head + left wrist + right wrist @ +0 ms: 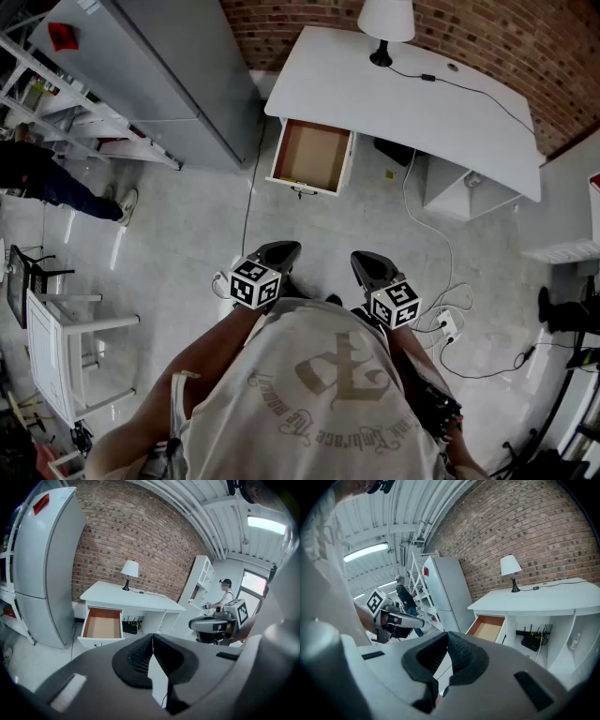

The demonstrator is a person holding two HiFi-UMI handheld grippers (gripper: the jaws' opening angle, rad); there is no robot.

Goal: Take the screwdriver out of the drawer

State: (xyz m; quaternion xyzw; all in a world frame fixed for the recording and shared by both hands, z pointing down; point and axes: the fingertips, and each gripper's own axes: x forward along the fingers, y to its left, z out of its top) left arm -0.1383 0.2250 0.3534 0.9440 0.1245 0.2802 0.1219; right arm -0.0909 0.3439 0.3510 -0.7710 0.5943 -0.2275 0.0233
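Observation:
The open drawer (310, 156) hangs out of the left end of the white desk (412, 94), showing a brown floor. From this distance I make out no screwdriver in it. The drawer (102, 624) also shows in the left gripper view, and as drawer (489, 627) in the right gripper view, again with only bare floor seen. My left gripper (284, 248) and right gripper (362, 260) are held side by side at waist height, well short of the drawer. Both are shut and hold nothing; the left gripper (152, 637) and right gripper (447, 634) have their jaws meeting.
A grey fridge (173, 80) stands left of the desk and a lamp (385, 21) sits on it. Cables and a power strip (446, 323) lie on the floor at right. A white chair (56, 347) and a person (52, 180) are at left.

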